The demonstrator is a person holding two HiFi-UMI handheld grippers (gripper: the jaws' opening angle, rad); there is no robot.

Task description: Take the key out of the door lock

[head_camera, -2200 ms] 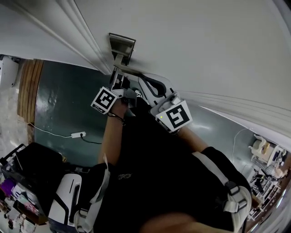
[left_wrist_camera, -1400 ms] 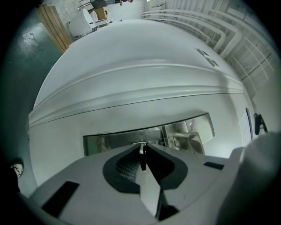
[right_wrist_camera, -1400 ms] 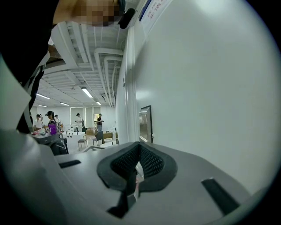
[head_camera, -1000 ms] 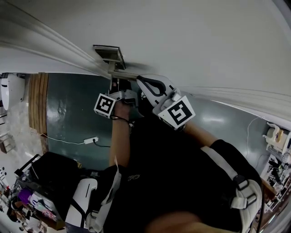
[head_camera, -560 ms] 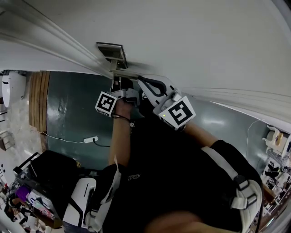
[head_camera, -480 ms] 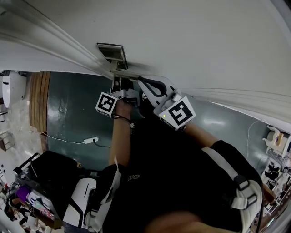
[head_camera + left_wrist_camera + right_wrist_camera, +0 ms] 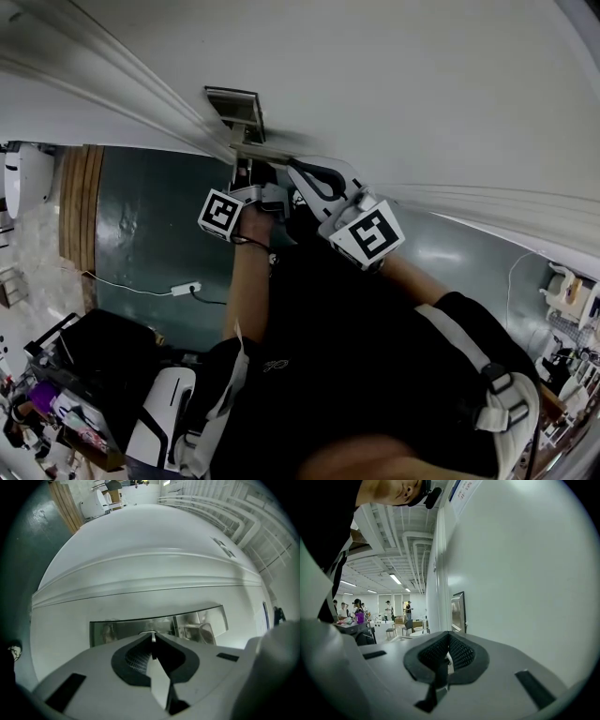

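I am pinching the key (image 7: 152, 638), a thin silver sliver seen edge-on, in the closed jaws of my left gripper (image 7: 247, 175), right at the metal lock plate (image 7: 197, 623) on the white door (image 7: 140, 541). My right gripper (image 7: 449, 635) is hovering alongside, its jaws together and gripping nothing.

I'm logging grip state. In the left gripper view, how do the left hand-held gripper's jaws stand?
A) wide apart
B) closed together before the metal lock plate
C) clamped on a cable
B: the left hand-held gripper has its jaws together on a thin metal sliver, likely the key, before the lock plate.
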